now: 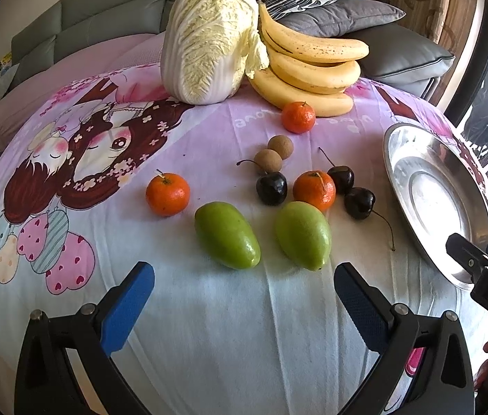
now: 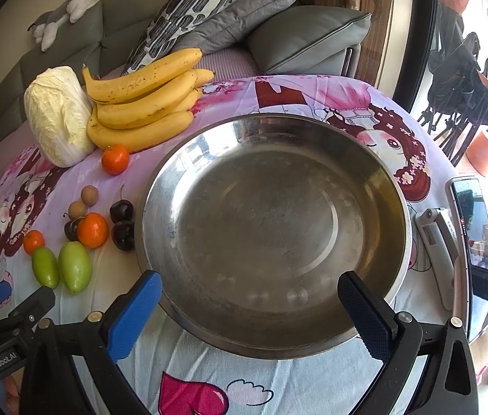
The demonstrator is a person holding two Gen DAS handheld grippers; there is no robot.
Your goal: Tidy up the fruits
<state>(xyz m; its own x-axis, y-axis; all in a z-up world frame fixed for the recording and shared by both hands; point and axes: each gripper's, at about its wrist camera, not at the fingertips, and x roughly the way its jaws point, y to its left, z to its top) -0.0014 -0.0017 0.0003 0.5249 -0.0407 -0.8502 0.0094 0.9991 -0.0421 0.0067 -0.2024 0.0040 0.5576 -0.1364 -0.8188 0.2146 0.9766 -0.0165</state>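
Cartoon-printed cloth covers the desk (image 1: pixel 209 328). From the left wrist, left tongs (image 1: pixel 244 297) are seen spread apart, empty; two green mangoes (image 1: pixel 226 235), tangerines, cherries and longans lie loose at 12 o'clock. From the right wrist, right tongs (image 2: pixel 249 307) are seen apart before the steel bowl (image 2: pixel 396 207), which holds nothing: sorting is judged unstarted.

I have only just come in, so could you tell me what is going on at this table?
A person holds a gripper in each hand over a table of loose fruit. The left gripper is open and empty, facing two green fruits. The right gripper is open over the near rim of the empty steel bowl. The small oranges, cherries, bananas and cabbage lie on the cloth; nothing is in the bowl.
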